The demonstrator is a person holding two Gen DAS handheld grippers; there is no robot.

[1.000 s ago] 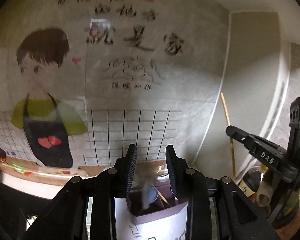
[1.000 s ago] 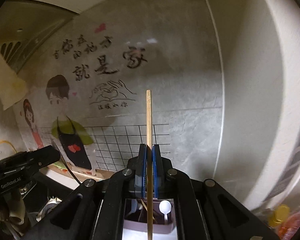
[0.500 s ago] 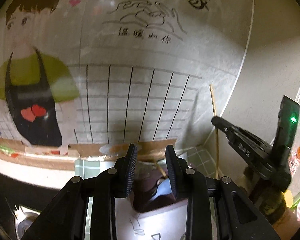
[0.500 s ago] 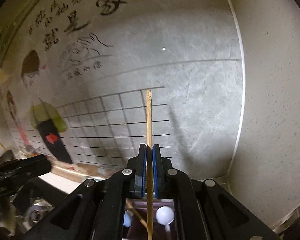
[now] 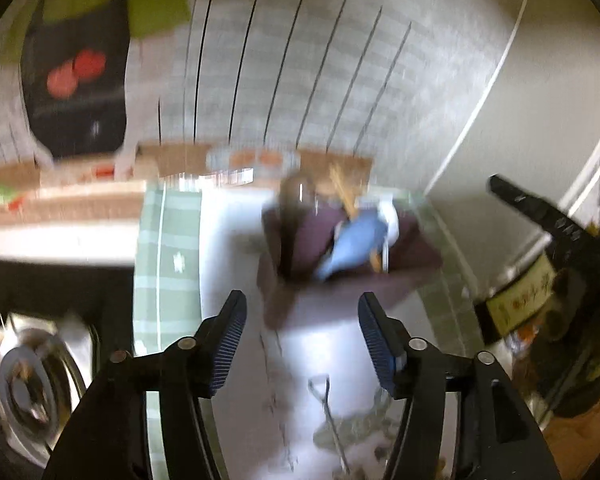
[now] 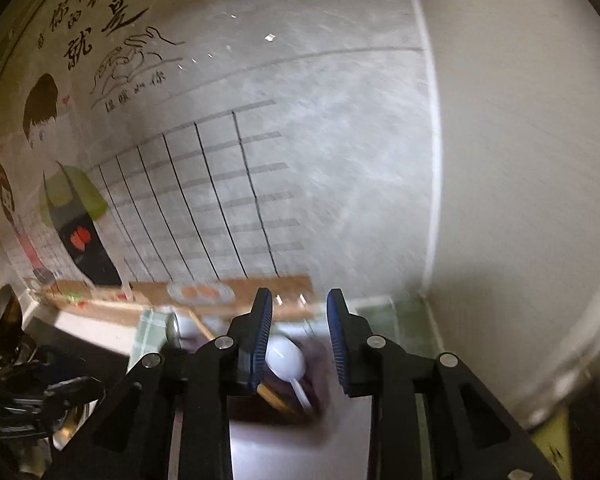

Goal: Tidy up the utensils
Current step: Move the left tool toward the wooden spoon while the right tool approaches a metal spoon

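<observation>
Far left in the left wrist view, a round metal drain set in a dark sink, then a strip of green checked cloth on the white worktop. Left gripper released, fingers opening, nothing between them. Ahead, the purple utensil box, holding a blue spoon and wooden chopsticks; all blurred, so perhaps more inside. Further right, the right gripper, fingers also opening and empty, above the same box with a white spoon and a chopstick lying in it. Far right, a labelled bottle near the corner.

Risks from here: chopstick leaning and tipping over the rim; descending fingers knocking the light box or the bottle.
</observation>
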